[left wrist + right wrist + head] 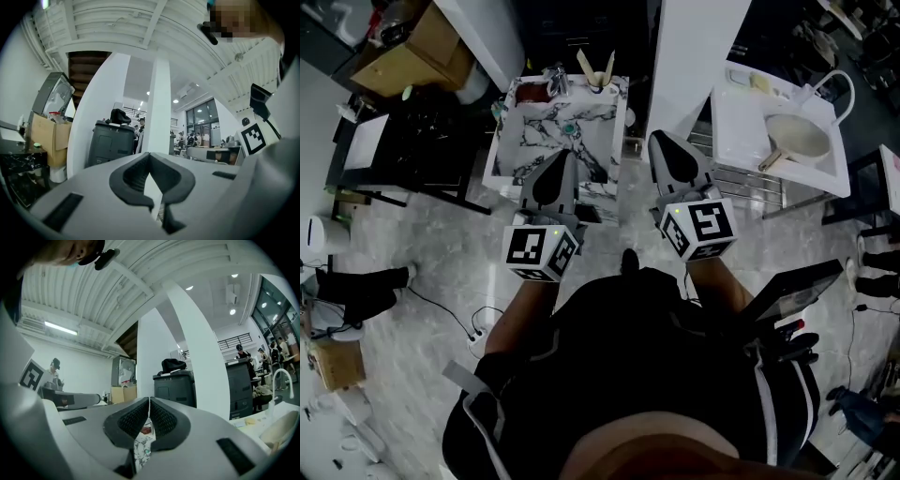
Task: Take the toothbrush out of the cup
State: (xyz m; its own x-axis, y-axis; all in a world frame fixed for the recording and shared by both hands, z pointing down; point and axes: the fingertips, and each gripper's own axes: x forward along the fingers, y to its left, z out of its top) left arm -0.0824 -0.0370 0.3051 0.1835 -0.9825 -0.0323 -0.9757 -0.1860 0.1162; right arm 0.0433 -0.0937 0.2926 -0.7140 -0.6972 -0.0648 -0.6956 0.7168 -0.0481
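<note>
Both grippers were held level in front of the person, short of a marble-patterned washbasin (508,150). The left gripper (566,157) had its jaws pressed together with nothing between them, as the left gripper view (150,159) showed plainly. The right gripper (657,139) was the same: its ribbed pads met at the tips in its own view (148,404), empty, with a sliver of the marble surface showing below them.

The cup (600,85) stood at the far rim of the washbasin, well apart from both grippers. Two pale toothbrush handles (608,66) stuck up out of it, splayed in a V (too small to tell more about them).

To the right stood a white sink (741,141) with a pale frying pan (799,137) lying in it and a curved faucet (842,82) behind.
</note>
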